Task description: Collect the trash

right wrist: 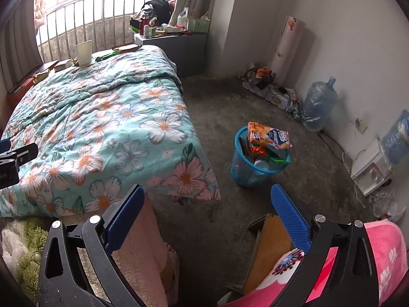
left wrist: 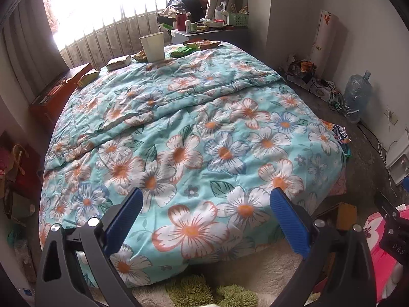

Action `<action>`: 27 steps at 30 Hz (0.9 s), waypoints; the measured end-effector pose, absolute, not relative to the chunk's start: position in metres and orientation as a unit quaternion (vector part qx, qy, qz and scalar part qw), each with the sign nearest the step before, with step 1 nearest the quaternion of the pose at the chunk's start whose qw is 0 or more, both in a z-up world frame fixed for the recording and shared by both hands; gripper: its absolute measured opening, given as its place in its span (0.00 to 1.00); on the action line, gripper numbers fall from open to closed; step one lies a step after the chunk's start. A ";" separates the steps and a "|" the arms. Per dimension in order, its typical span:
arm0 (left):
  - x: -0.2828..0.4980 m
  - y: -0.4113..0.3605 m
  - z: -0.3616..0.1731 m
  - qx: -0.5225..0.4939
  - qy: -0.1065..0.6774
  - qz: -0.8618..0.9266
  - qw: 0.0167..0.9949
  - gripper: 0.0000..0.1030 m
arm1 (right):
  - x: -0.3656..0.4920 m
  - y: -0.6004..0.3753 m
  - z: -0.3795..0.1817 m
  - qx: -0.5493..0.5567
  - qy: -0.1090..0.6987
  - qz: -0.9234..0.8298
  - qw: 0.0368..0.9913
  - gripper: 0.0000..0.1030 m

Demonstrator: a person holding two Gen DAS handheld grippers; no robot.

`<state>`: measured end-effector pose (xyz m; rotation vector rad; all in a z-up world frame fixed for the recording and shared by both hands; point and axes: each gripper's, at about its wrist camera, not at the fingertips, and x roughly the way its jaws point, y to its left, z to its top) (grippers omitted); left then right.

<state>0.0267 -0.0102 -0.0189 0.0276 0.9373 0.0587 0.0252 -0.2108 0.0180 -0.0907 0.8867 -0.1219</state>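
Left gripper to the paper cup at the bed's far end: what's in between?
Only the floral quilt, rumpled with a folded ridge across it. No trash lies on that stretch; the left gripper hangs open and the paper cup stands upright among wrappers. Left wrist view shows it.

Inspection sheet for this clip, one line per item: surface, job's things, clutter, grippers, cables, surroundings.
Surface: floral quilt covers the bed.
Job's things: paper cup upright, green wrapper and other snack packets at the bed's far end; blue trash basket on the floor, already holding wrappers.
Clutter: crowded bedside table; water jug by the wall.
Grippers: left gripper and right gripper, jaws open, nothing held.
Cables: tangle on the floor beside the jug.
Surroundings: window railing, curtains, bare concrete floor.
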 end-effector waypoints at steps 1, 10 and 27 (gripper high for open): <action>0.026 -0.012 -0.018 0.018 0.450 0.026 0.893 0.95 | 0.025 -0.211 0.019 -0.044 0.427 -0.059 0.901 0.92; 0.026 -0.015 -0.013 0.014 0.443 0.019 0.896 0.95 | 0.023 -0.214 0.020 -0.040 0.422 -0.061 0.904 0.92; 0.024 -0.008 -0.012 -0.012 0.444 0.024 0.895 0.95 | 0.024 -0.212 0.025 -0.048 0.418 -0.060 0.905 0.92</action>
